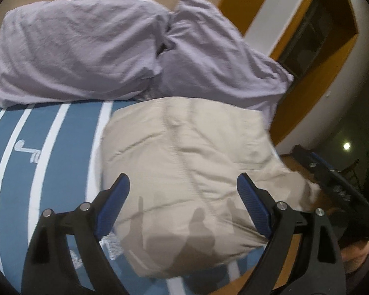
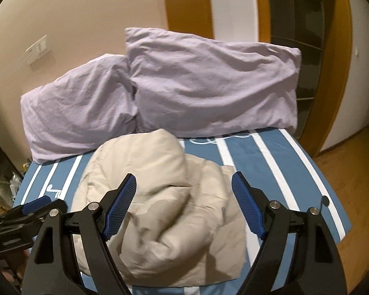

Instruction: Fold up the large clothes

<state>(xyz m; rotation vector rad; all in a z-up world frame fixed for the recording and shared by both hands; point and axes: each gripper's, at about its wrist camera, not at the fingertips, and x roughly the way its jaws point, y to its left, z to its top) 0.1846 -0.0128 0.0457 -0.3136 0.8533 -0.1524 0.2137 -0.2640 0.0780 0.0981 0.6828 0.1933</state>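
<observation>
1. The left gripper (image 1: 183, 205) is held with its fingers wide apart and nothing clamped; the beige padded jacket (image 1: 184, 167) is seen beyond and between the blue pads, untouched.
2. The right gripper (image 2: 184, 201) is likewise spread and empty above the jacket, which is bundled on the striped bedsheet (image 2: 270, 162), short of the lilac pillows (image 2: 160, 91).
3. Springing open is judged likely, since the puffy layers are not pinned.
4. The jacket's edge nearest the fingertips lies close to the mattress edge, so sliding off could follow.

Right gripper (image 2: 183, 186) jaws wide apart above beige padded jacket (image 2: 160, 196) bundled on striped bedsheet (image 2: 270, 162), two lilac pillows (image 2: 209, 83) far behind, left gripper (image 2: 34, 202) at near left
</observation>
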